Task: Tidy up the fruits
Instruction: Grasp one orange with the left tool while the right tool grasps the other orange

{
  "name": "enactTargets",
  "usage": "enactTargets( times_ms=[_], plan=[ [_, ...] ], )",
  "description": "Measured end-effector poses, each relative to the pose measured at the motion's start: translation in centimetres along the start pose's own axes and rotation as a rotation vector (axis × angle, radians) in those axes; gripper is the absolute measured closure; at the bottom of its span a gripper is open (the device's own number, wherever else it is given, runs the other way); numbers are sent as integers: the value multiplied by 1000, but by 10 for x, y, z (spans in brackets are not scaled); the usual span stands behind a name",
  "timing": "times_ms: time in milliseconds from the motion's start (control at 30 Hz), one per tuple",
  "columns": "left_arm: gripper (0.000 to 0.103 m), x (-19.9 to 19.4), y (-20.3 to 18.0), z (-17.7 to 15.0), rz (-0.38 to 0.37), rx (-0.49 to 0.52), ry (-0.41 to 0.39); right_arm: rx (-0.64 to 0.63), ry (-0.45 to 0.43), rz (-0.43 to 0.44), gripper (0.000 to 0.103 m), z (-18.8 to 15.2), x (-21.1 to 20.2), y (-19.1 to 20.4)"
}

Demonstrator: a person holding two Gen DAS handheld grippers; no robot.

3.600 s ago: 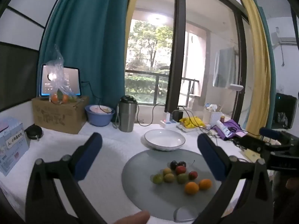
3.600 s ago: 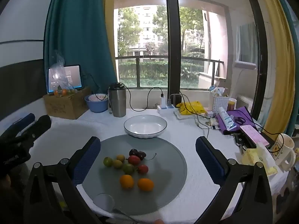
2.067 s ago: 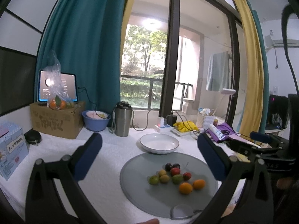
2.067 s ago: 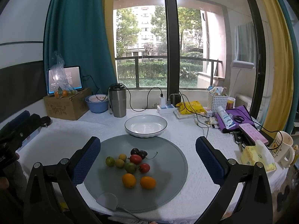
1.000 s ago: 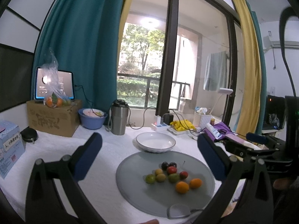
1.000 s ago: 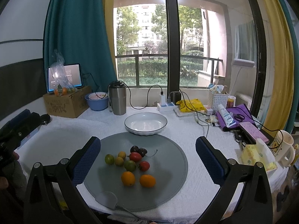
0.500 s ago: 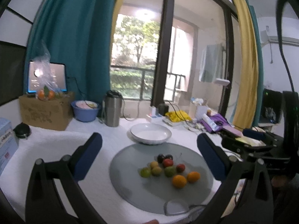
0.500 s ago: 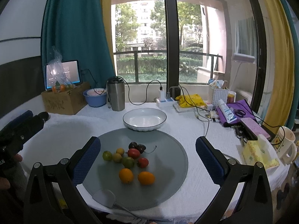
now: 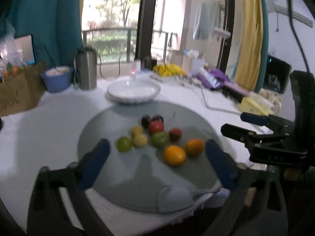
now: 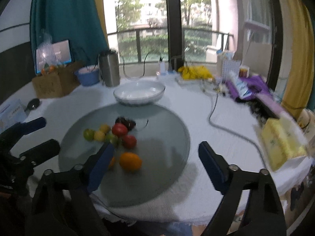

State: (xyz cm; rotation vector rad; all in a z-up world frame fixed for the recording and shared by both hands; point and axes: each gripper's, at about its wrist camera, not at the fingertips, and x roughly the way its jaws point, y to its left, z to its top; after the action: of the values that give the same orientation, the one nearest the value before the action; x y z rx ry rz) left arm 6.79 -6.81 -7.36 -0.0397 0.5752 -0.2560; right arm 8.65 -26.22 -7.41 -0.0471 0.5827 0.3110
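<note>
Several small fruits lie on a round grey mat (image 9: 122, 118) (image 10: 167, 137): two oranges (image 9: 174, 155) (image 10: 130, 161), green ones (image 9: 124, 144), yellow ones (image 9: 140, 140), red ones (image 9: 156, 126) (image 10: 119, 129) and dark cherries (image 9: 146, 121). An empty white bowl (image 9: 133, 92) (image 10: 139, 93) stands just behind the mat. My left gripper (image 9: 157, 163) is open and empty, low over the mat's near edge. My right gripper (image 10: 155, 165) is open and empty, over the mat's near right part.
At the back stand a steel flask (image 10: 109, 70), a blue bowl (image 10: 87, 77), a cardboard box (image 10: 57, 82) with bagged oranges, and a yellow cloth (image 10: 195, 73). Cables, purple items (image 10: 250, 86) and a yellow tissue pack (image 10: 281, 139) crowd the right side.
Both grippers have dropped and moved forward toward the mat; the fruits now look much larger and closer. Nothing has been grasped.
</note>
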Motion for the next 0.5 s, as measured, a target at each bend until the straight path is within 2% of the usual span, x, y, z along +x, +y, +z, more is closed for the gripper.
enactTargets(
  times_ms=[133,233,367,500],
  plan=[
    [15,16,4,-6,3,-28,59,-13,55,86,30,-9,17,3],
    [20,23,1,-9,-2,-40,94,-38,86,146,38,-13,29,8],
    [26,33,0,-9,-22,-87,145,-82,102,227,44,-16,40,11],
    [33,47,-11,-6,-10,-67,178,-79,111,273,53,-16,50,5]
  ],
)
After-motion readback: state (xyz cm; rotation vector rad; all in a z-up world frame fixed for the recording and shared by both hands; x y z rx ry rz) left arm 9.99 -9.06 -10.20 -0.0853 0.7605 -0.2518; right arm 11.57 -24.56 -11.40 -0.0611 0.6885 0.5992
